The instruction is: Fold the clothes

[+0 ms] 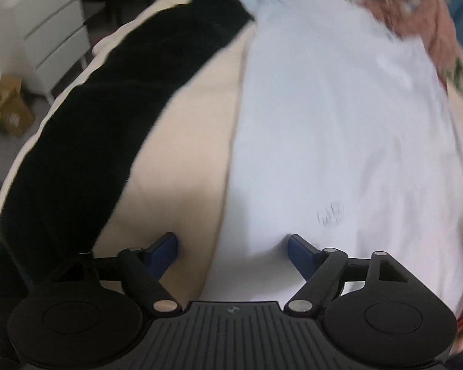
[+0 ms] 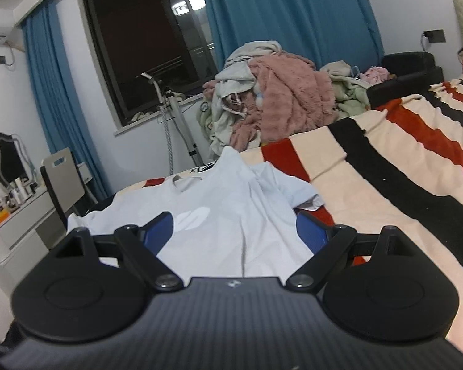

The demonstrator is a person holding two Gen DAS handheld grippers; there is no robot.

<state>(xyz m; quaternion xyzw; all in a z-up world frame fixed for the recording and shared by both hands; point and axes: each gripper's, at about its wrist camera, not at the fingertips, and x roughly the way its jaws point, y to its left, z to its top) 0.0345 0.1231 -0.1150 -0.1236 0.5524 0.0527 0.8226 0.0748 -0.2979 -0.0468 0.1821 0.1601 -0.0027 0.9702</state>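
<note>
white t-shirt (image 2: 231, 203) lies spread on the striped blanket (image 2: 385, 185) of the bed, both my left fingers (image 1: 182, 243) and right fingers (image 2: 311, 231) are apart and empty, and pinching blanket along with hem would drag everything crooked.

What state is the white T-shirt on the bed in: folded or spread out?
Mostly spread out: the white T-shirt lies open on the striped blanket, neckline and one sleeve showing, though that sleeve looks partly turned in.
</note>
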